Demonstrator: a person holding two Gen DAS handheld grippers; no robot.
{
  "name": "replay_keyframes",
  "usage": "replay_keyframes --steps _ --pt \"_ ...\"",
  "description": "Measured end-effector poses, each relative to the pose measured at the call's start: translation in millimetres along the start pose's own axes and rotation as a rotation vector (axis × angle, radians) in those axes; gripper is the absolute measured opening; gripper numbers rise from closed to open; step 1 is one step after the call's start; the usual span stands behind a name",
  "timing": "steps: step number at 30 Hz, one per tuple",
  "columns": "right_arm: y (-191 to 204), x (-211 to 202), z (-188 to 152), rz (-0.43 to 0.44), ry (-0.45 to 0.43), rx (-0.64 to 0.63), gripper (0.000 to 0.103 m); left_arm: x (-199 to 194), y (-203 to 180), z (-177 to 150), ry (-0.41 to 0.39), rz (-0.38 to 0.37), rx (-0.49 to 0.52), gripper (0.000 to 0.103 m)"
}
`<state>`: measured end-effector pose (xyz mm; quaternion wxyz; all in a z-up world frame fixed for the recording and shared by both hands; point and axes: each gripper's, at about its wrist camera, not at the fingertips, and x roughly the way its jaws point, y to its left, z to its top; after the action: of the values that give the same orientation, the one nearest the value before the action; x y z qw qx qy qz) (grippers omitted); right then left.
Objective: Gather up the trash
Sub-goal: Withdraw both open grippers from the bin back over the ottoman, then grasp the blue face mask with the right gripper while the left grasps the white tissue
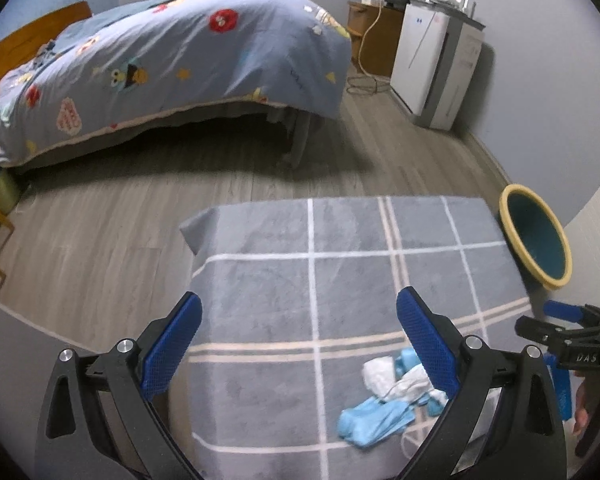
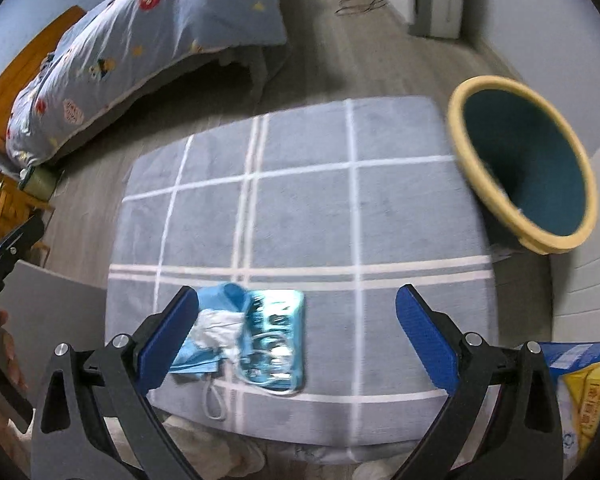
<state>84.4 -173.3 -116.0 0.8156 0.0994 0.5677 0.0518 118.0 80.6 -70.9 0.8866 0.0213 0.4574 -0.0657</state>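
My left hand-held gripper (image 1: 298, 342) and right hand-held gripper (image 2: 297, 334) hang released over the table (image 2: 400, 208); only my right view shows the teal packet (image 2: 274, 346) beside the masks (image 2: 214, 334).

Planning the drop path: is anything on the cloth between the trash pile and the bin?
Nothing visible. The trash pile lies near the front edge of the checked grey cloth; the cloth between it and the yellow-rimmed bin at the far right corner is bare.
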Motion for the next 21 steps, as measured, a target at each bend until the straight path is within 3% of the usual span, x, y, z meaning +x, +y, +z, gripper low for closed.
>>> replay_keyframes --steps 4,6,10,18,19,21 --pt "7.8 27.4 -2.4 0.013 0.087 -0.015 0.079 10.6 3.3 -3.7 0.038 0.0 0.01 0.097" --pt "9.2 33.5 -5.1 0.057 0.119 -0.019 0.062 13.0 8.6 -4.4 0.045 -0.008 -0.011 0.097" --pt "30.6 46.7 -8.4 0.11 0.166 -0.06 0.05 16.3 15.2 -3.0 0.048 -0.007 -0.034 0.097" --pt "43.8 77.4 -11.9 0.085 0.231 -0.072 0.039 16.7 18.9 -3.4 0.051 -0.026 -0.04 0.097" --pt "43.8 81.1 -12.1 0.088 0.238 -0.067 0.034 17.1 19.0 -3.6 0.053 -0.025 -0.039 0.097" --pt "41.0 85.9 -13.2 0.12 0.264 -0.043 0.008 18.6 19.9 -4.4 0.06 -0.027 -0.041 0.097"
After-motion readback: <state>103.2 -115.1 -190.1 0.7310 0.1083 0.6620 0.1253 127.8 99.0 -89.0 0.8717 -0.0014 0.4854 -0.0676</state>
